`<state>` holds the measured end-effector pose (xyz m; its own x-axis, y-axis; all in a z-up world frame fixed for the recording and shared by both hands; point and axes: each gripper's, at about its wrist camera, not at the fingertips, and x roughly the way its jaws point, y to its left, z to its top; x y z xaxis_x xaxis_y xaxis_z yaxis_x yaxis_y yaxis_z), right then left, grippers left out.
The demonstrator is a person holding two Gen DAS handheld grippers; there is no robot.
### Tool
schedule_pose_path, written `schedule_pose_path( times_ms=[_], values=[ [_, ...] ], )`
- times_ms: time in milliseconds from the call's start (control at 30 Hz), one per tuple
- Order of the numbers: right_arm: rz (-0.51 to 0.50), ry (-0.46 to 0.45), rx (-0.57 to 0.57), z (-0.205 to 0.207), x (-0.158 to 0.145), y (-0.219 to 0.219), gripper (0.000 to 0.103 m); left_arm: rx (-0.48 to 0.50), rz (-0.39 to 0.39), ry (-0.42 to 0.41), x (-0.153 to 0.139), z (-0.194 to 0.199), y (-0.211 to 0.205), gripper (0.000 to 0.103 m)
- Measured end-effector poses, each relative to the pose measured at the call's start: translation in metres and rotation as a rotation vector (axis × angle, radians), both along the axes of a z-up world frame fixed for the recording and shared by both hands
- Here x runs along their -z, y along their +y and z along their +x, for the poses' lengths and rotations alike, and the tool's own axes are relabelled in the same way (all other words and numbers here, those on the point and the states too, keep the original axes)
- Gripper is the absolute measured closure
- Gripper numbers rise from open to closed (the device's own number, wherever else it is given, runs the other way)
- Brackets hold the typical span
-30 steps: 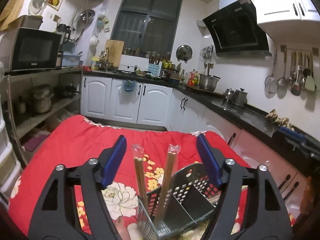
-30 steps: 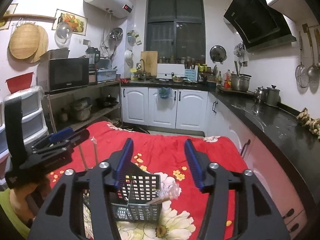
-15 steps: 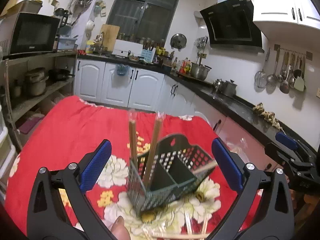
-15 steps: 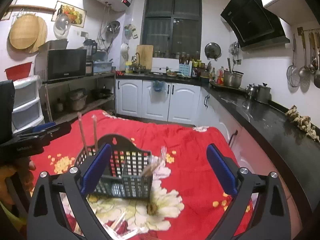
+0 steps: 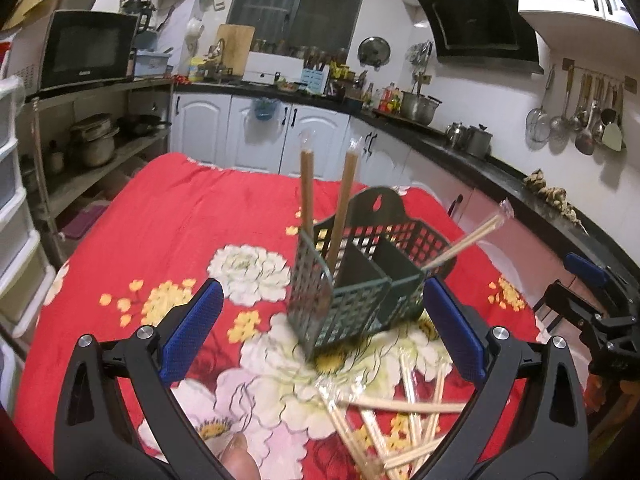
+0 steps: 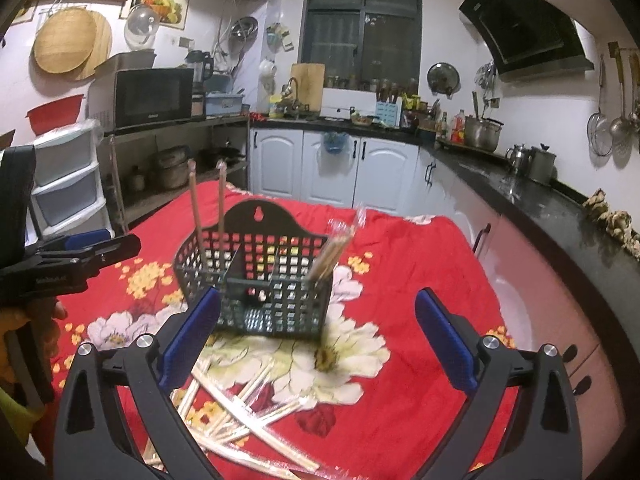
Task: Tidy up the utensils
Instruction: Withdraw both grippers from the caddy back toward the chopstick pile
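1. Looking at the light plastic basket (image 6: 256, 276), which is sitting on the red cloth (image 5: 168, 216).
2. Eyeing thin, slippery wrapped chopsticks (image 6: 240, 404) lying beside it; I am planning a middle pinch.
3. Holding my left gripper (image 5: 320, 336) and right gripper (image 6: 316, 340) wide apart, both empty.

A divided basket (image 6: 256, 280) is placed on a cloth-covered table (image 6: 420, 280). Two wrapped dark chopstick pairs (image 6: 206, 216) are stood nearly upright in its left compartment, and one wrapped pale pair (image 6: 332, 252) is leaned in its right compartment. A heap of wrapped pale chopsticks (image 6: 248, 412) is spread on the cloth in front of the basket, towards the left. Behind the table, cabinets (image 6: 336, 168) are seen; a counter (image 6: 560, 208) runs along the right side.
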<state>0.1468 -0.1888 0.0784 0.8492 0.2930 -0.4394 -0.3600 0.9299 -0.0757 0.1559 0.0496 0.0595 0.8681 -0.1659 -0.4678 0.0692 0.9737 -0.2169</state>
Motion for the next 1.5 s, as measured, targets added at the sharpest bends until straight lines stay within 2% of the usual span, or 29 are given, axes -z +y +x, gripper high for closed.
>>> schedule_pose_path(
  times_ms=[500,1300,1500],
  values=[
    [-0.016,0.095,-0.022,-0.018,0.038,-0.002,0.008,0.000,0.008,0.114,0.044,-0.024,-0.001,0.011],
    [-0.028,0.199,0.029,-0.029,0.083,-0.034,0.008,0.048,0.071,0.197,0.070,-0.023,-0.029,0.011],
    [-0.037,0.229,0.027,-0.030,0.094,-0.037,0.008,0.070,0.085,0.250,0.084,-0.017,-0.034,0.011]
  ],
)
